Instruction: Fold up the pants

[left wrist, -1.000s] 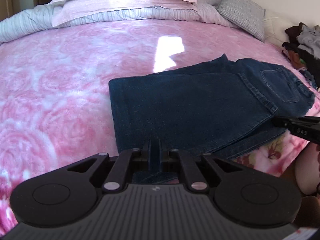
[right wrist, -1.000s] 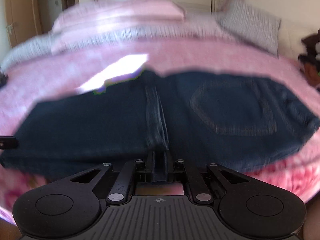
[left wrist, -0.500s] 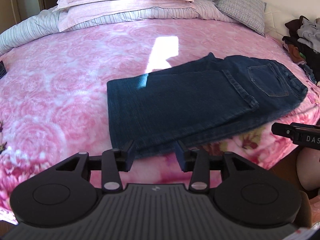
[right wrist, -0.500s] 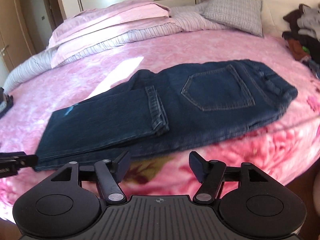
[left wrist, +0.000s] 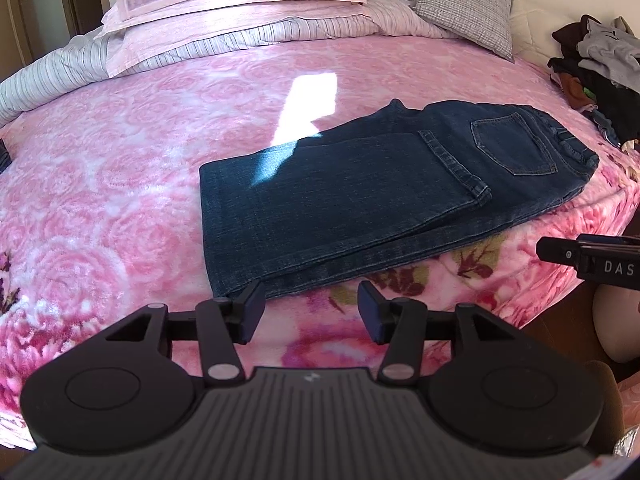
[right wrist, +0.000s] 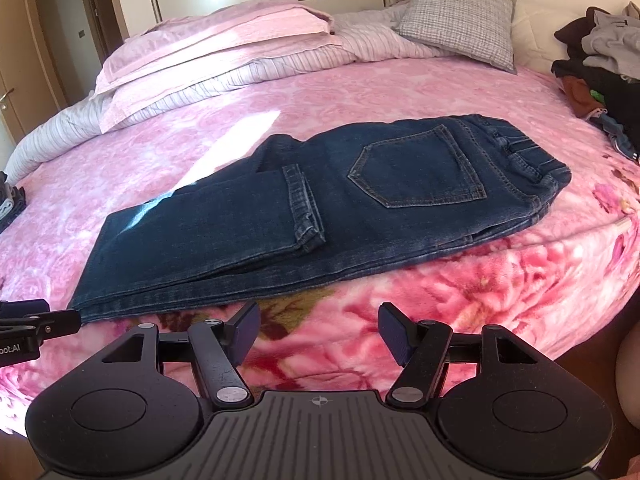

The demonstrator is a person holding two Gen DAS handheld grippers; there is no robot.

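My left gripper (left wrist: 311, 307) is opening and my right gripper (right wrist: 319, 330) stands wide apart, both empty. The dark jeans (right wrist: 320, 208) lie folded near the edge of the pink bed blanket (left wrist: 120, 168). If I pinch only the top layer, the leg hem (right wrist: 304, 208) may slide and undo the fold

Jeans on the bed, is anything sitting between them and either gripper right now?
Nothing visible. Only bare pink blanket lies between the jeans and the right gripper; the same for the left gripper, whose fingers are opening with nothing between them.
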